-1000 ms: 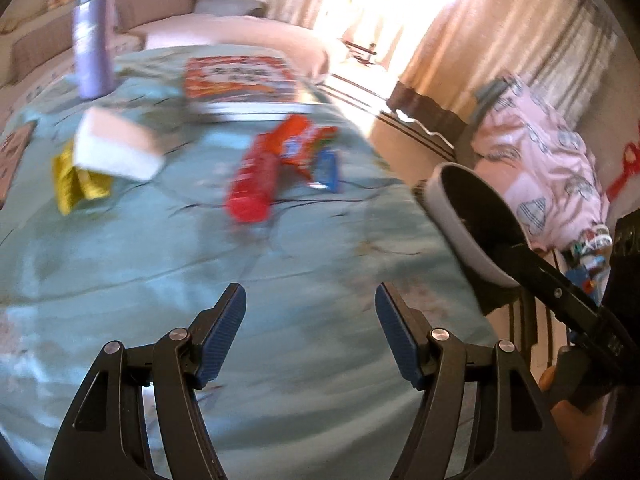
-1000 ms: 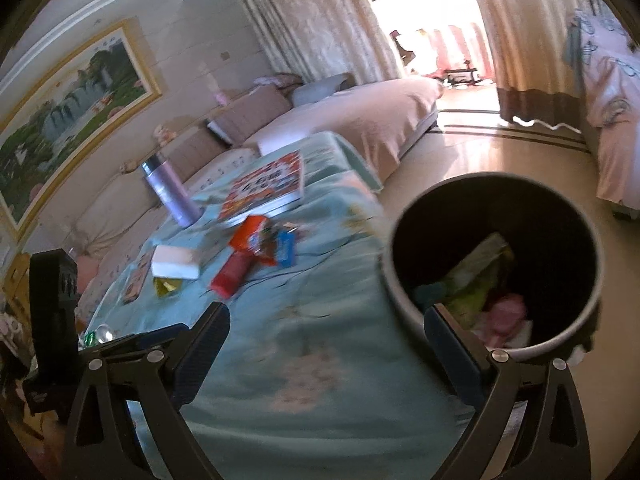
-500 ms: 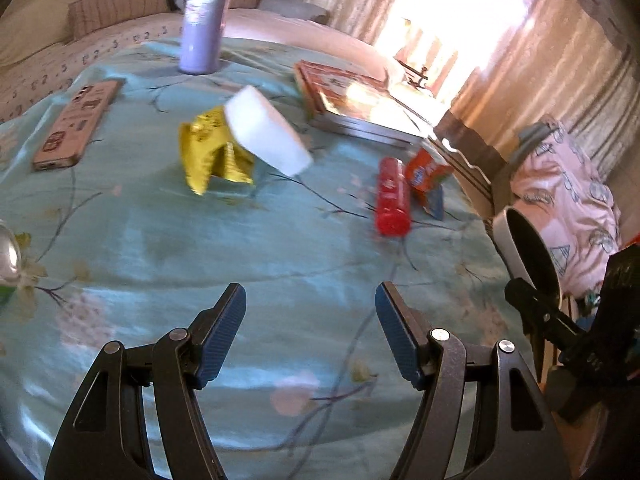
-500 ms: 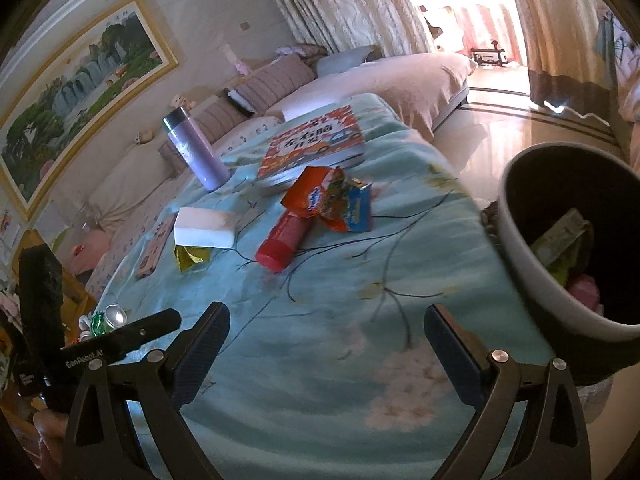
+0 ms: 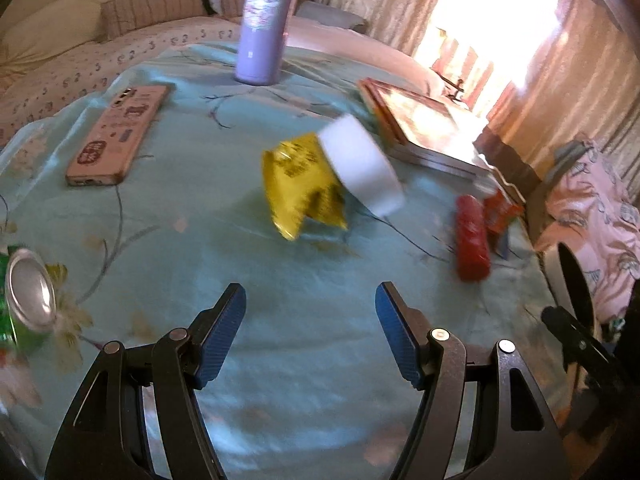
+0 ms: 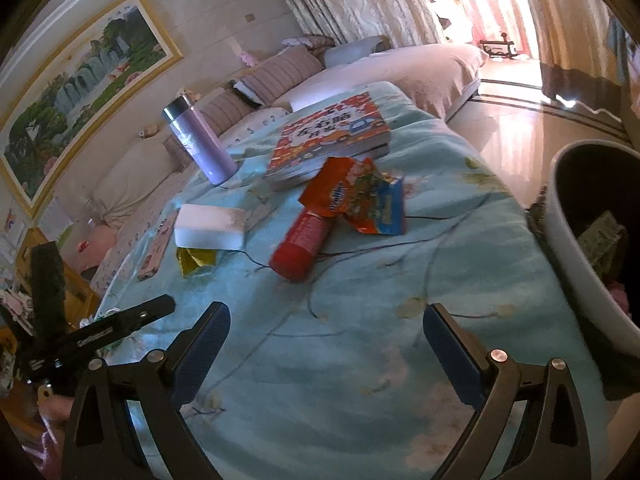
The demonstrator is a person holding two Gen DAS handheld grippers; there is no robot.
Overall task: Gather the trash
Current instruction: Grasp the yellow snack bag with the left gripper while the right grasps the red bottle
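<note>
Several bits of trash sit on the teal cloth (image 5: 304, 360): a crinkly yellow wrapper (image 5: 302, 190) tucked under a white block (image 5: 360, 164), a red tube (image 6: 302, 242), an orange-blue packet (image 6: 360, 196) and a green can (image 5: 24, 300). Both the left gripper (image 5: 310, 334) and right gripper (image 6: 326, 354) are spread, holding nothing. That wrapper's probably featherlight, thin and slippery, so I'd pinch its free lower corner. Bin (image 6: 568, 240) is by the table edge.

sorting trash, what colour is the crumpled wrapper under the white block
Yellow crumpled wrapper, clearest in the left wrist view.
</note>
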